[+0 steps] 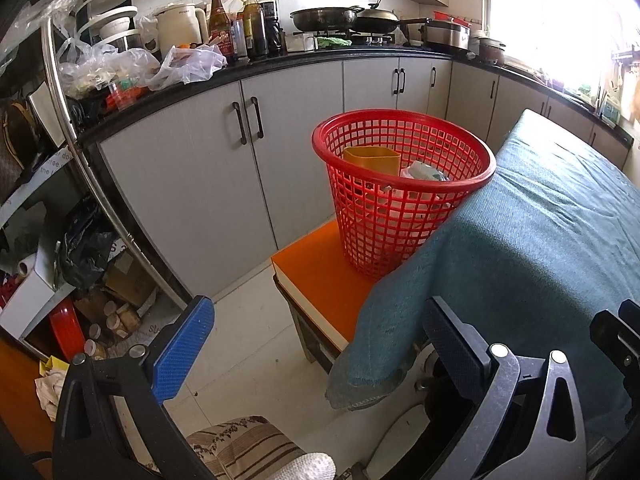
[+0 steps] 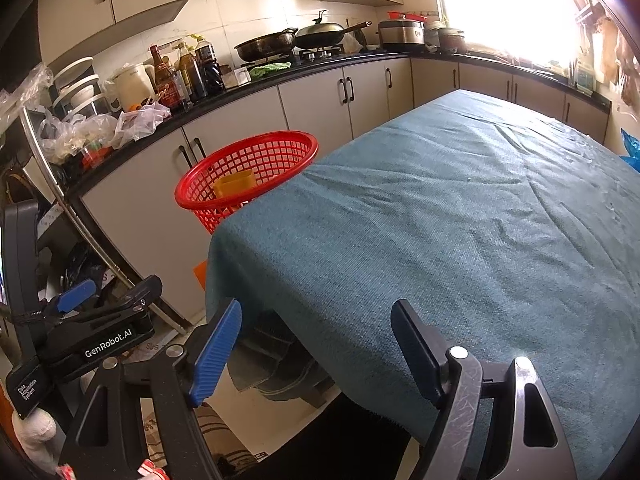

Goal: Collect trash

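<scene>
Holding both tools agape and empty, my left tool (image 1: 316, 344) and right tool (image 2: 316, 344) are hovering at the blue-clothed worktop (image 2: 460, 220); the red basket (image 1: 400, 184), holding trash (image 1: 424, 172), is sitting on an orange stool (image 1: 316, 276) beside kitchen cabinets (image 1: 200, 176).

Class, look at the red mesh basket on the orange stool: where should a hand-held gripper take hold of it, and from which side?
Grip the thick rolled rim of the red basket, probably from above on the side away from the green-clothed table. The basket stands upright with its mouth open, and the cloth crowds the table side.
</scene>
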`<control>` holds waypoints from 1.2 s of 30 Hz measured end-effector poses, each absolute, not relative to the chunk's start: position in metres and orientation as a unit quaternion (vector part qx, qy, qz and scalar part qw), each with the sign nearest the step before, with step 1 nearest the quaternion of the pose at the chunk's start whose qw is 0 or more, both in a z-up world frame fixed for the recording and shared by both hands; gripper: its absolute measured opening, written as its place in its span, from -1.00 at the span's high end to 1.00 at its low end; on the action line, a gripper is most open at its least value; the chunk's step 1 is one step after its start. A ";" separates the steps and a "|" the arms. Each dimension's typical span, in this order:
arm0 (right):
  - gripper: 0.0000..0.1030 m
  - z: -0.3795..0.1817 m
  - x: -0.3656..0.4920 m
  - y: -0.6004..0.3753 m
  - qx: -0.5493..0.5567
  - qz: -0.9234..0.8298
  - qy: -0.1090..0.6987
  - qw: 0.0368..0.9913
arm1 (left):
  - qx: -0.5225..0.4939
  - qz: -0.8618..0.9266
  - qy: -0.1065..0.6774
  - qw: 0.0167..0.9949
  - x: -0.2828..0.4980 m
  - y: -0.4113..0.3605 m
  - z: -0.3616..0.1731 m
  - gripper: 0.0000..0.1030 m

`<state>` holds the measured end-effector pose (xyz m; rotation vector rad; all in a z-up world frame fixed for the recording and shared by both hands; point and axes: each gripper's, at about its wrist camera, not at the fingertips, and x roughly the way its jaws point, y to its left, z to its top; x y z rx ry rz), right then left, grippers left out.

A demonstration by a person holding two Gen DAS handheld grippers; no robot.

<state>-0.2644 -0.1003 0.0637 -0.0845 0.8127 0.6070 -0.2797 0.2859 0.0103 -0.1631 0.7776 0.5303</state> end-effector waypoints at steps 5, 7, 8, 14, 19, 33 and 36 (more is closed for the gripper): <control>-0.58 0.063 -0.265 -0.098 -0.047 0.286 0.386 0.876 | -0.079 0.252 0.375 0.888 -0.280 0.286 0.009 -1.00; -0.58 0.062 -0.266 -0.097 -0.051 0.285 0.384 0.877 | -0.081 0.250 0.375 0.889 -0.280 0.286 0.009 -1.00; -0.58 0.063 -0.266 -0.096 -0.052 0.284 0.383 0.877 | -0.082 0.249 0.375 0.889 -0.280 0.287 0.009 -1.00; -0.58 0.063 -0.268 -0.095 -0.060 0.282 0.376 0.881 | -0.089 0.237 0.367 0.895 -0.282 0.286 0.009 -1.00; -0.58 0.063 -0.268 -0.096 -0.064 0.278 0.370 0.884 | -0.089 0.234 0.352 0.902 -0.285 0.286 0.011 -1.00; -0.59 0.096 -0.257 -0.086 -0.077 0.297 0.320 0.896 | -0.031 0.260 0.282 0.923 -0.299 0.275 0.037 -1.00; -0.59 0.104 -0.256 -0.080 -0.092 0.302 0.303 0.899 | -0.031 0.266 0.275 0.923 -0.303 0.275 0.042 -1.00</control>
